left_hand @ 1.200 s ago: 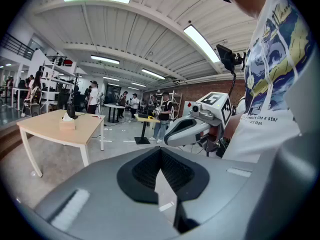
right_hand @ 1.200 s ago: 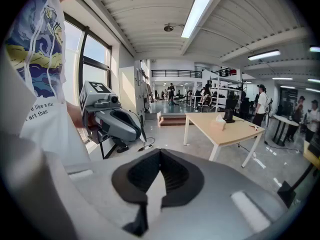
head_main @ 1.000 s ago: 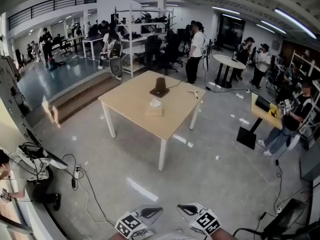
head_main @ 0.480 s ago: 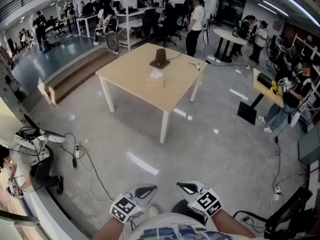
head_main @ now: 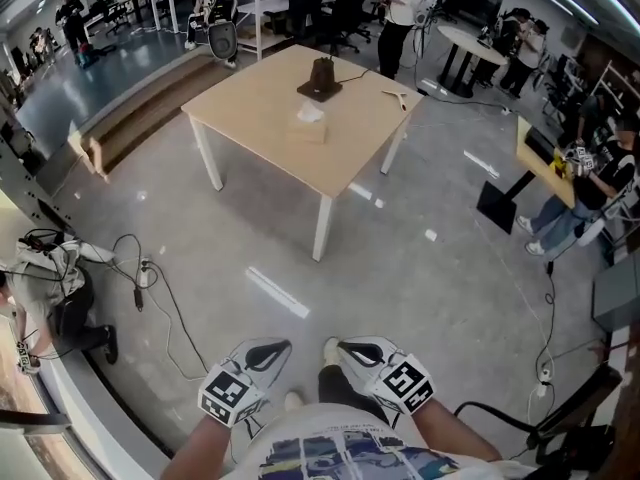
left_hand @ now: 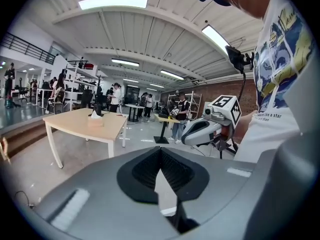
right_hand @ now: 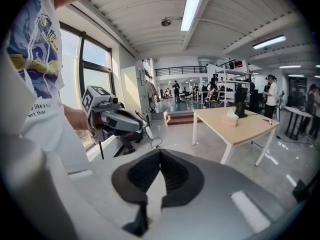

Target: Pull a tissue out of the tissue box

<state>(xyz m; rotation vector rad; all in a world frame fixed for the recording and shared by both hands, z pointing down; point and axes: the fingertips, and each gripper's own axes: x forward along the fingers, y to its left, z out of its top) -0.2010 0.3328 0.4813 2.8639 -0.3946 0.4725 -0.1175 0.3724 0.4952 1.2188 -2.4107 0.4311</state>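
Note:
The tissue box [head_main: 309, 128] is a tan carton with a white tissue sticking up. It sits near the middle of a light wooden table [head_main: 250, 108], far across the floor from me. Both grippers are low in the head view, close to my body and side by side. My left gripper [head_main: 274, 349] and right gripper [head_main: 346, 347] are both shut with nothing between the jaws. The left gripper view shows its jaws [left_hand: 160, 149] meeting, with the box [left_hand: 95, 120] small at the left. The right gripper view shows shut jaws [right_hand: 160, 152] and the box [right_hand: 230, 121] at the right.
A dark stand [head_main: 320, 76] and a small tool [head_main: 395, 95] also lie on the table. Cables [head_main: 160, 288] trail over the grey floor beside a crouching person [head_main: 50, 303] at the left. A low wooden step [head_main: 140, 118], a round table [head_main: 470, 40] and several standing people ring the room.
Both grippers have come further up into the head view, with my shirt now showing below them. The table has slid higher in the frame and looks a little nearer.

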